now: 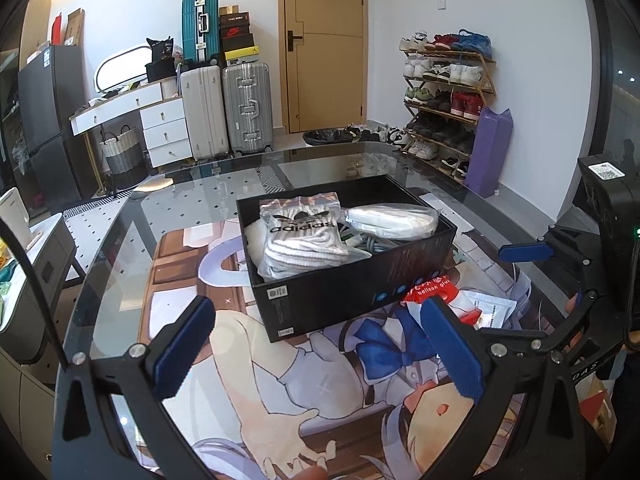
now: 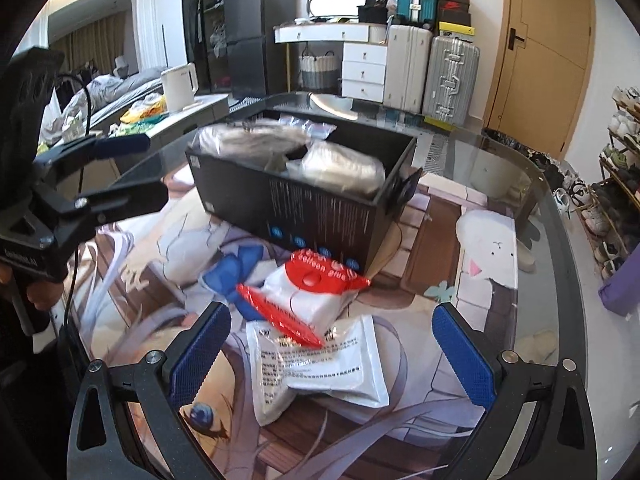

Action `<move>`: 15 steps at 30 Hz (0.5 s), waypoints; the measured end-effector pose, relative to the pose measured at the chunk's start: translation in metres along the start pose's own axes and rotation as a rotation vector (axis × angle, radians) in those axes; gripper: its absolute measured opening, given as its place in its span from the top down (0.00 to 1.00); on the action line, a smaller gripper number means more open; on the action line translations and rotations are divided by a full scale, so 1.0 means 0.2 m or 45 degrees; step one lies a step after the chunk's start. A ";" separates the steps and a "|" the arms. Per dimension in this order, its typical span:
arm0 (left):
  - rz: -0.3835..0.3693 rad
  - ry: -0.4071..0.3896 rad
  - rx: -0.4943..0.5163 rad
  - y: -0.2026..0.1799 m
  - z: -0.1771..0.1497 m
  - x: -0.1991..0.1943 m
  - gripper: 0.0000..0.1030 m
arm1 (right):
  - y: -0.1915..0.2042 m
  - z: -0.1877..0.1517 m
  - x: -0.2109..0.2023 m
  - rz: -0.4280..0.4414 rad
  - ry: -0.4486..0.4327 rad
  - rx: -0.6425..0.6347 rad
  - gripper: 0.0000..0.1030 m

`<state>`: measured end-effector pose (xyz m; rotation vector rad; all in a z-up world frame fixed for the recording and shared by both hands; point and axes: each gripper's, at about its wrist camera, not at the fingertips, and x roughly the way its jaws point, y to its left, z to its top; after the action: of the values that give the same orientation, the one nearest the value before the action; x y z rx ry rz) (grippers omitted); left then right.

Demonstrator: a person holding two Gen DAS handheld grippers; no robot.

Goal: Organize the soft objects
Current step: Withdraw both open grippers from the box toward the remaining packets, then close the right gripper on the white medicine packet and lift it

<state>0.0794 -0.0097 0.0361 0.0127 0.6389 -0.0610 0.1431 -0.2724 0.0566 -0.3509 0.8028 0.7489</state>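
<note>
A black box stands on the printed mat and holds a clear bag of white adidas socks and a white wrapped bundle. Against its front wall lies a red-and-white packet, resting on a white printed pouch. My right gripper is open, its blue pads either side of the pouch; I cannot tell whether they touch it. My left gripper is open over the mat in front of the box with nothing between its fingers. It also shows in the right wrist view as the left gripper, left of the box.
The glass table curves away on the right, where a purple bag and a shoe rack stand on the floor. Suitcases and a white drawer unit line the far wall. A white kettle stands on a side counter.
</note>
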 end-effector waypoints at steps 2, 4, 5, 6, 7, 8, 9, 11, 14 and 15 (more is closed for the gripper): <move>-0.004 0.010 0.001 -0.01 0.00 0.01 0.00 | -0.01 -0.01 0.01 0.014 0.010 -0.005 0.01; -0.005 0.018 0.006 -0.01 -0.01 0.02 0.00 | -0.02 -0.03 0.02 0.025 0.034 -0.005 0.01; -0.010 0.022 0.007 -0.02 -0.01 0.02 0.00 | -0.03 -0.04 0.02 0.033 0.045 -0.005 0.01; -0.015 0.025 0.009 -0.02 -0.02 0.02 0.00 | -0.03 -0.04 0.03 0.043 0.059 -0.005 0.01; -0.018 0.030 0.013 -0.02 -0.02 0.03 0.00 | -0.04 -0.06 0.04 0.052 0.078 -0.008 0.01; -0.020 0.034 0.019 -0.03 -0.02 0.03 0.00 | -0.04 -0.07 0.04 0.056 0.092 -0.011 0.01; -0.020 0.036 0.024 -0.03 -0.03 0.03 0.00 | -0.04 -0.07 0.05 0.058 0.104 -0.017 0.01; -0.022 0.043 0.036 -0.05 -0.03 0.03 0.00 | -0.03 -0.09 0.08 0.059 0.128 -0.016 0.01; -0.026 0.051 0.044 -0.05 -0.04 0.04 0.00 | -0.03 -0.10 0.10 0.090 0.139 -0.003 0.01; -0.026 0.052 0.044 -0.04 -0.04 0.04 0.00 | -0.03 -0.10 0.10 0.094 0.143 -0.003 0.01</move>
<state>0.0804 -0.0186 0.0259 0.0410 0.6789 -0.0919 0.1465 -0.2780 0.0286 -0.3693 0.9248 0.8047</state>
